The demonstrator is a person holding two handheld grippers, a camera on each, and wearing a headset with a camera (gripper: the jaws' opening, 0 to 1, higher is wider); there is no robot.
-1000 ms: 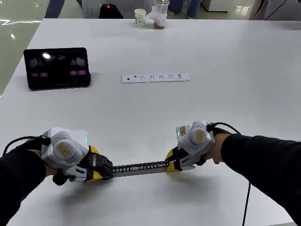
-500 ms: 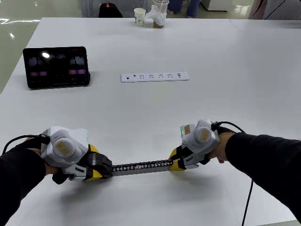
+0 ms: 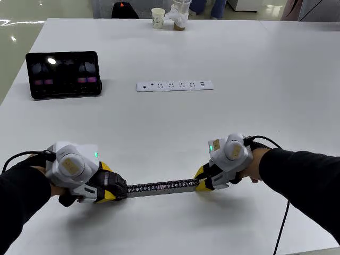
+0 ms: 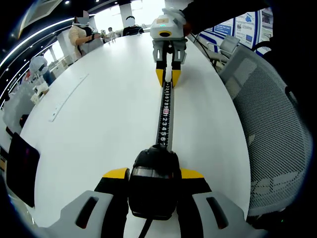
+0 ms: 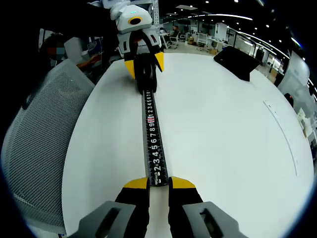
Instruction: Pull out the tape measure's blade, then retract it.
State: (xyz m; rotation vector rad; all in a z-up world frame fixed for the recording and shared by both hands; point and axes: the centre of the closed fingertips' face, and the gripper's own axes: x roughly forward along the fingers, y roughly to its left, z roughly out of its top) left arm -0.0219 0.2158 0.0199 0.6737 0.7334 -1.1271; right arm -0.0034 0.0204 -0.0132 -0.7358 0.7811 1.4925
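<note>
The right gripper (image 5: 158, 182) has its jaws pinched on the end of the numbered blade (image 5: 151, 134). The blade lies straight across the white surface (image 5: 218, 124) to the black case (image 5: 145, 77), which sits in the left gripper's (image 5: 144, 68) jaws.

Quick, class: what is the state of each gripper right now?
Left gripper: shut on the tape measure's case.
Right gripper: shut on the end of the blade.

Left white-and-grey handheld gripper (image 3: 109, 188), yellow-tipped jaws clamped on the black tape measure case (image 4: 153, 186), faces the matching right gripper (image 3: 201, 181), jaws pinched on the tip of the numbered blade (image 5: 151, 134), both held low and well apart, black-sleeved forearms (image 3: 303, 180) angled inward.
</note>
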